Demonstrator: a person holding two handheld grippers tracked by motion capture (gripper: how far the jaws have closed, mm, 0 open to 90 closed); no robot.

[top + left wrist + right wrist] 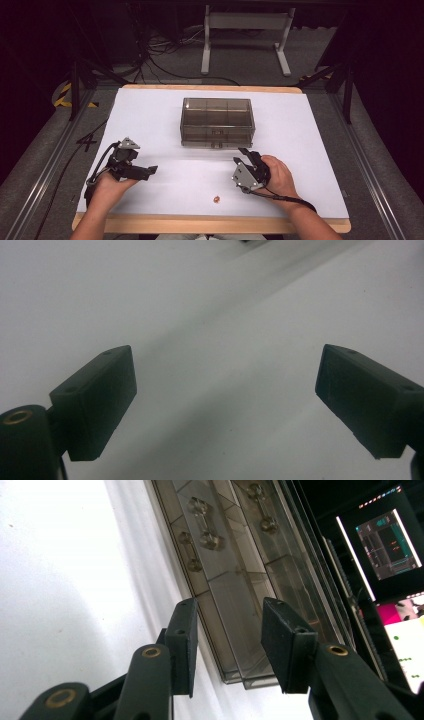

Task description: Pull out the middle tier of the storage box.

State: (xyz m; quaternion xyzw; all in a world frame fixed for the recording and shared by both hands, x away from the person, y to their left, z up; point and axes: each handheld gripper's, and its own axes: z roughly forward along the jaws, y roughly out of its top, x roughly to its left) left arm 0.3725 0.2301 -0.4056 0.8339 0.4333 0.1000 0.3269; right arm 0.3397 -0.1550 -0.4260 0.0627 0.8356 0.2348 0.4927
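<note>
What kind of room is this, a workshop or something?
Probably a lab set up for recording handling work: a white-covered table on a framed rig, cables on the floor, lit monitor screens behind, and a person holding a left gripper and right gripper.

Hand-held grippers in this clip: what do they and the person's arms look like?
Both are black two-jaw tools. The left hand-held gripper has flat, blocky black pads, brass-coloured pivot rivets, a grey three-cornered plate on top and a black cable trailing back. The right hand-held gripper has the same jaws, rivets and grey plate, with a black cable running along the wrist. The forearms are bare, with no sleeves visible.
</note>
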